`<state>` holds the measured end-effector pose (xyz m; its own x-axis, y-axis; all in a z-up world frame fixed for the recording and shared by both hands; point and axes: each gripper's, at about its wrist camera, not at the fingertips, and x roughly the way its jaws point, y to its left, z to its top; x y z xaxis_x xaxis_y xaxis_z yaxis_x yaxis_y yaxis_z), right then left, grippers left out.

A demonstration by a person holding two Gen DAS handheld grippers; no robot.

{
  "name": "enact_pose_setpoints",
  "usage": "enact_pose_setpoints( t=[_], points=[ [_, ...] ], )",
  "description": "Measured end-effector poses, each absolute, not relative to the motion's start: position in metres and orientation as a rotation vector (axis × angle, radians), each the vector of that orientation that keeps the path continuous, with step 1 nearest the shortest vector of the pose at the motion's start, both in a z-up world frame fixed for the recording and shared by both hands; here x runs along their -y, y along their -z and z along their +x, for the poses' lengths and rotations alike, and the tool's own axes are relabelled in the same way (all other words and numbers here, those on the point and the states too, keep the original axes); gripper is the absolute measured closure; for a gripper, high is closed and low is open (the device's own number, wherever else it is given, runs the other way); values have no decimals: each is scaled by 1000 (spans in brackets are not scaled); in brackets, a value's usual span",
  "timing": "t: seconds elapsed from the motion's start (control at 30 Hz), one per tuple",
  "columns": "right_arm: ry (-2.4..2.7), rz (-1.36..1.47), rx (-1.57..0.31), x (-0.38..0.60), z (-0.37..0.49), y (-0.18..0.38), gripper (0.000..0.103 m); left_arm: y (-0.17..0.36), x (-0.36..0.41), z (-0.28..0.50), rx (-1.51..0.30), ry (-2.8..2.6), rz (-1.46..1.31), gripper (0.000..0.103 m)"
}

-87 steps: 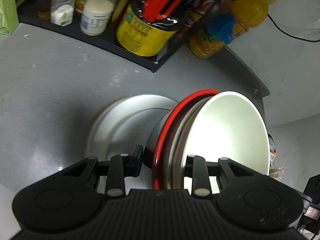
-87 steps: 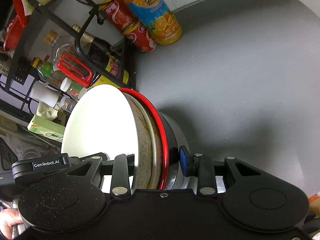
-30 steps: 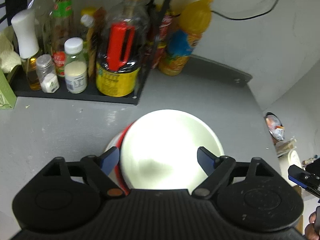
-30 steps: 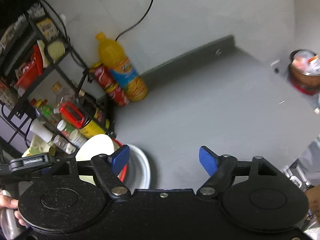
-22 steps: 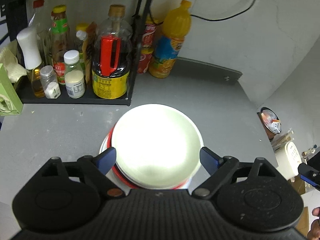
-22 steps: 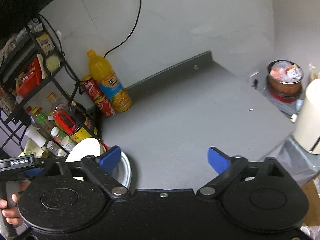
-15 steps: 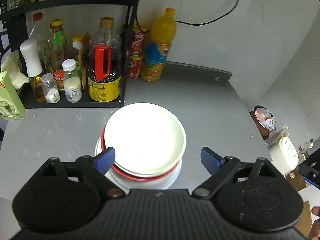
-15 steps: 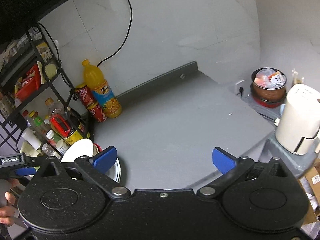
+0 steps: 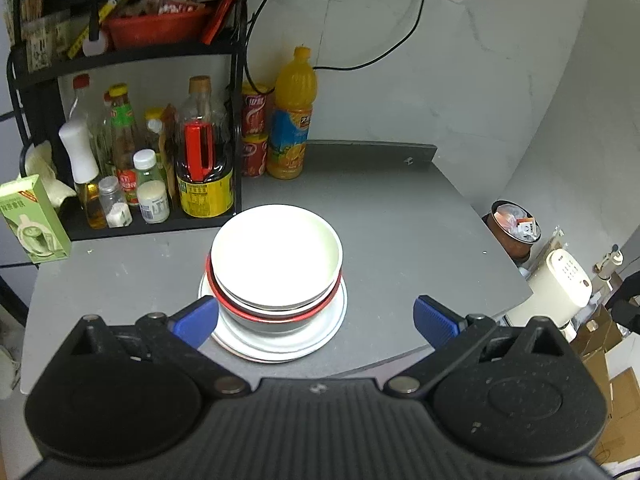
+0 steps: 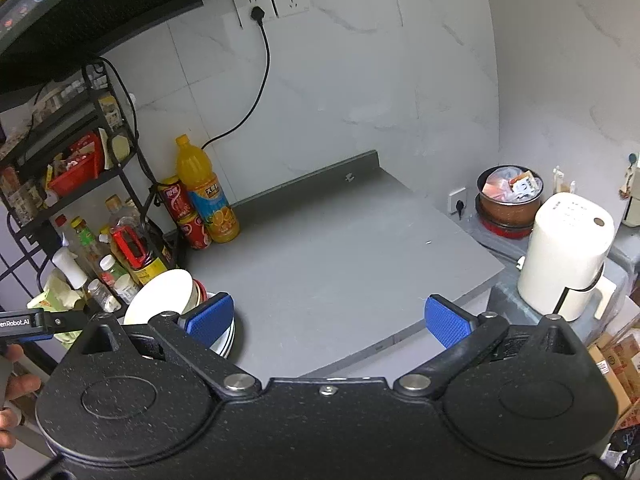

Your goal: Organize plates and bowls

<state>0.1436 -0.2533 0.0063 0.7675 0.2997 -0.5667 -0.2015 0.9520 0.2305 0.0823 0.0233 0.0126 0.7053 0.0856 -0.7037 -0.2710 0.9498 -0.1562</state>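
Bowls (image 10: pixel 168 292) half hidden behind right gripper (image 10: pixel 326 320) fingers (image 10: pixel 210 318).

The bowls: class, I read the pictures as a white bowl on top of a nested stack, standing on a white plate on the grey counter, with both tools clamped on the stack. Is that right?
Not quite. The white bowl tops the stack on the plate on the counter, but the left wrist view shows the left tool wide open, clear of the stack; the right tool is open too.

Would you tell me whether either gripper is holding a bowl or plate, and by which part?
Nothing is held: the left gripper and right gripper are open, clear of the stacked bowls.
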Motion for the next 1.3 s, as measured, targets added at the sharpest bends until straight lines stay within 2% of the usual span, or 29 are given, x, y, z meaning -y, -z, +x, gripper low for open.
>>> enact_pose_setpoints(
  t=[0.6, 1.3],
  points=[
    [-233, 122, -578, 253, 90, -16, 0, -31, 5, 27, -686, -157, -191, 0],
    [-287, 36, -591, 218, 69, -15, 0, -12, 1, 10, -700, -163, -146, 0]
  ],
)
